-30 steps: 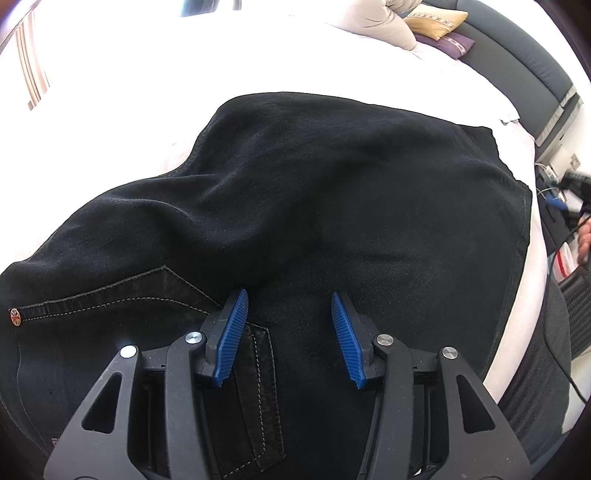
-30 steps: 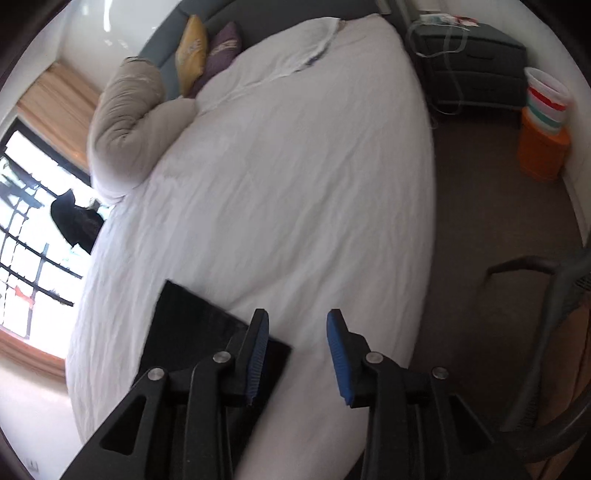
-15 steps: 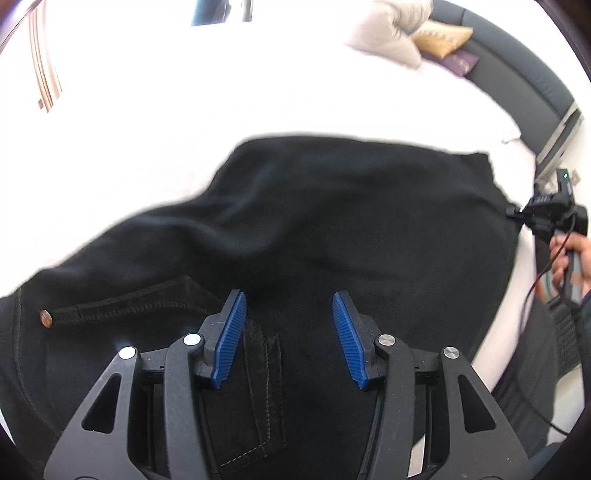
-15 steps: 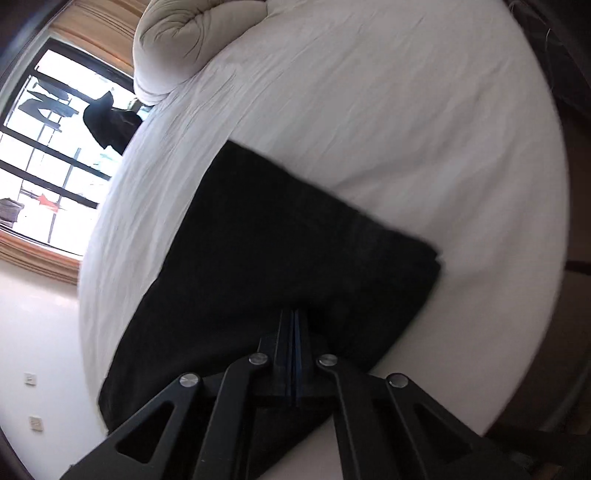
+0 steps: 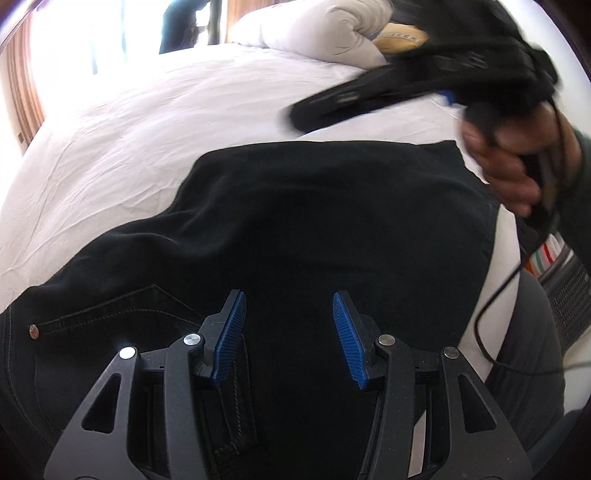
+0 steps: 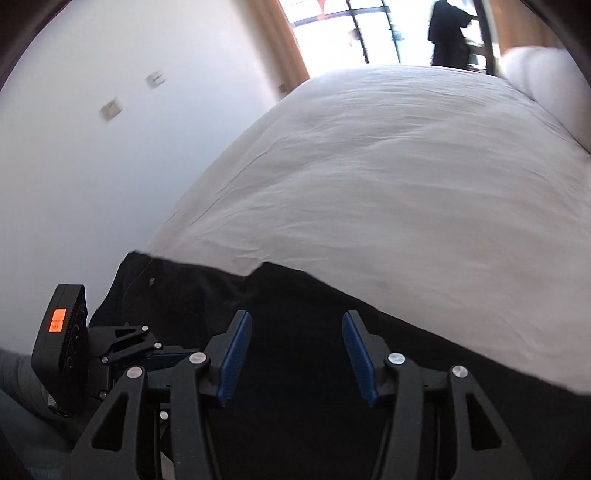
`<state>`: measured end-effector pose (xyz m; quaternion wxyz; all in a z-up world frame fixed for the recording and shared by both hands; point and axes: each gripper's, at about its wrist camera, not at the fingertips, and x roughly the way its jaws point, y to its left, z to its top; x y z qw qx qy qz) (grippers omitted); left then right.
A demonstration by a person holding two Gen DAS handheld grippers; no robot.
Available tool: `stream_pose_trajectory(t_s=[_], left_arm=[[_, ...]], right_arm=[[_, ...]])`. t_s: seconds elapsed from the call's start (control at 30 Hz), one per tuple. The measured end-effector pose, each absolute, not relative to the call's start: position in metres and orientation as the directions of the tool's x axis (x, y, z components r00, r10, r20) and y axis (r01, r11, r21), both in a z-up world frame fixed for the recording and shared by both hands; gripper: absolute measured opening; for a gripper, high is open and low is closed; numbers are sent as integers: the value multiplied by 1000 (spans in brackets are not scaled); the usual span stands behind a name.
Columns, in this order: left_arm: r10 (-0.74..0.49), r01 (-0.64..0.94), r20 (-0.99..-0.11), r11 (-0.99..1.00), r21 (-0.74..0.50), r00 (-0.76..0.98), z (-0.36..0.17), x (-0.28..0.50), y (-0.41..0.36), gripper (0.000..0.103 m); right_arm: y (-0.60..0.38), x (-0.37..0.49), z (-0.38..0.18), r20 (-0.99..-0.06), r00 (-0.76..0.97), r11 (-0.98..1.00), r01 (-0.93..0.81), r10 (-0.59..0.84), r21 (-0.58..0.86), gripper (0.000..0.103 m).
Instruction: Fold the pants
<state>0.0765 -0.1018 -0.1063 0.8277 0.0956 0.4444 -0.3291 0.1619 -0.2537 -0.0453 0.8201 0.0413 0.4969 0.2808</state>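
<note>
Left gripper (image 5: 288,332) jaws apart, empty; right gripper (image 6: 297,354) jaws opening, empty.

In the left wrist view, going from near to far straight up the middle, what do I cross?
Left gripper with open jaws → black pants → white bed sheet → rolled white duvet at the far end.

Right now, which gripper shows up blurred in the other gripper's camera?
The right gripper: a dark motion-blurred streak above the black pants in the left wrist view. The left gripper hovers sharp, fingers apart.
</note>
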Motion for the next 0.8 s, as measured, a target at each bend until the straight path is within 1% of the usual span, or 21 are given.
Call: stream_pose_trajectory(t_s=[0.03, 0.1, 0.13, 0.2, 0.23, 0.27, 0.3, 0.33, 0.4, 0.47, 0.5, 0.53, 0.57, 0.6, 0.63, 0.67, 0.73, 0.77, 0.8], left_arm=[[-460, 642, -800, 757, -126, 386, -110, 73, -103, 48], [-448, 631, -813, 764, -132, 373, -121, 76, -103, 47], [-443, 617, -821, 773, -146, 361, -128, 79, -101, 47], [-448, 608, -820, 778, -161, 357, -133, 80, -97, 47], [-443, 611, -822, 777, -153, 358, -134, 79, -98, 47], [-437, 615, -824, 776, -141, 362, -135, 77, -99, 47], [-434, 615, -824, 777, -137, 365, -136, 76, -99, 47], [-435, 615, -822, 777, -136, 368, -137, 75, -98, 47], [-438, 613, -818, 778, -138, 372, -137, 73, -98, 47], [-437, 610, -814, 781, -133, 383, -137, 70, -97, 47], [-437, 610, -810, 782, -128, 390, -138, 66, -97, 47], [-435, 609, -807, 784, -121, 400, -139, 64, -99, 47], [-431, 609, -805, 785, -113, 407, -140, 62, -99, 47], [-426, 607, -806, 787, -107, 411, -139, 63, -103, 47], [-423, 605, -807, 790, -105, 412, -139, 63, -105, 48], [-422, 604, -808, 790, -106, 412, -139, 63, -105, 48], [-427, 603, -807, 790, -113, 407, -140, 63, -103, 48], [-431, 602, -808, 789, -122, 402, -141, 63, -102, 48], [-435, 598, -808, 790, -132, 396, -141, 63, -100, 48]], right_arm=[[-232, 153, -53, -799, 296, 812, -457, 524, 364, 45], [-213, 167, -73, -801, 204, 771, -479, 563, 420, 35], [-206, 171, -83, -806, 167, 763, -475, 567, 438, 33], [-202, 183, -106, -828, 151, 788, -435, 540, 435, 32], [-208, 190, -115, -828, 157, 802, -396, 539, 447, 20], [-216, 193, -119, -803, 168, 795, -355, 571, 491, 20], [-224, 199, -122, -794, 204, 806, -316, 572, 500, 11], [-230, 204, -125, -814, 248, 844, -272, 525, 461, 0], [-242, 207, -125, -804, 311, 862, -202, 507, 466, 0], [-257, 205, -106, -817, 399, 909, -153, 415, 387, 0], [-259, 198, -98, -803, 441, 915, -140, 400, 379, 2], [-264, 190, -87, -769, 482, 902, -127, 420, 414, 5], [-266, 181, -79, -721, 499, 865, -137, 481, 483, 5], [-259, 173, -75, -672, 483, 814, -176, 562, 554, 5], [-243, 171, -72, -652, 437, 778, -229, 620, 585, 5], [-222, 166, -75, -668, 373, 764, -284, 645, 579, 5], [-189, 160, -99, -749, 256, 781, -348, 611, 518, 5], [-187, 162, -114, -779, 237, 802, -332, 580, 496, 5], [-198, 166, -125, -760, 241, 792, -291, 604, 537, 0]])
